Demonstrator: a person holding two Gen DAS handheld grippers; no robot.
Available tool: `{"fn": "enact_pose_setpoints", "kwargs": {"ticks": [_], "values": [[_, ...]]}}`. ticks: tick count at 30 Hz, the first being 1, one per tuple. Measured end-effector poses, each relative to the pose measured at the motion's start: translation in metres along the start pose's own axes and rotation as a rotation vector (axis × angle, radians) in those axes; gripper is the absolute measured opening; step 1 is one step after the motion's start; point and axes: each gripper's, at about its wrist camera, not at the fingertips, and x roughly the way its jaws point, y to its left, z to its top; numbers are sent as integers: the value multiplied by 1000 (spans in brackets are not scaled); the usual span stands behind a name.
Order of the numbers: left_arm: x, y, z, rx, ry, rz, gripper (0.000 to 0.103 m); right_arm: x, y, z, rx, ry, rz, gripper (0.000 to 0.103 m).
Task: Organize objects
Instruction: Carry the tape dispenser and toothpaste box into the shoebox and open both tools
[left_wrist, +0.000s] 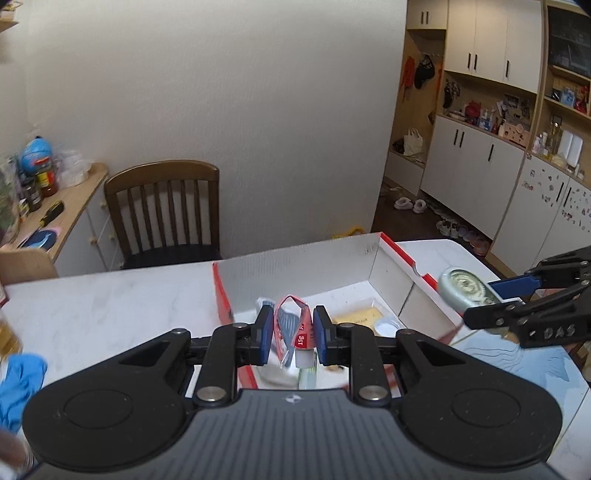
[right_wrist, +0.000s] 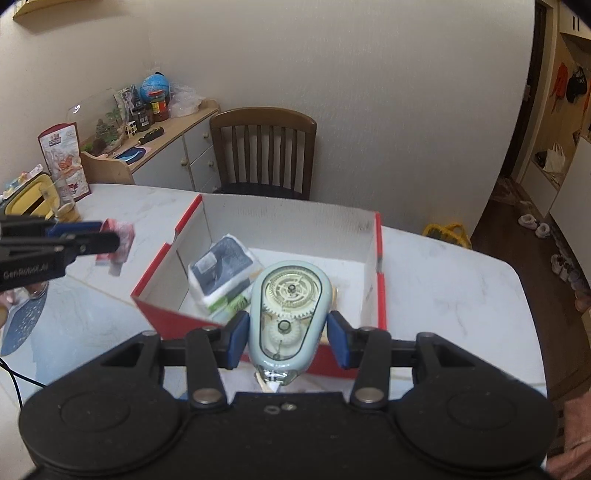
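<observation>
Above the white surface (right_wrist: 443, 280), near its far edge: red-walled box (right_wrist: 380, 258), open-topped, bare floor at its right half. Left claw (left_wrist: 293, 334) closed on a crumpled red tube (left_wrist: 301, 325) marked "15g", held over the box's near-left corner. Right claw (right_wrist: 288, 338) clamped on a pale blue tape dispenser (right_wrist: 290, 314) above the near wall. Inside: tissue pack (right_wrist: 221, 273), perhaps a yellow card. Beyond, wooden chair (right_wrist: 264, 147). "DAS" and "GenRobot.AI" printed on claws.

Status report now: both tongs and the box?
Left tongs shut on small tube. Right tongs shut on tape dispenser. Both above open box; nothing blocking.
</observation>
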Motion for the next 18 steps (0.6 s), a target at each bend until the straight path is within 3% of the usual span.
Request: {"fn": "enact_pose_setpoints", "kwargs": {"ticks": [18], "values": [[123, -7, 10, 76, 152, -68, 22, 105, 18, 37, -111, 94, -86, 45]]}}
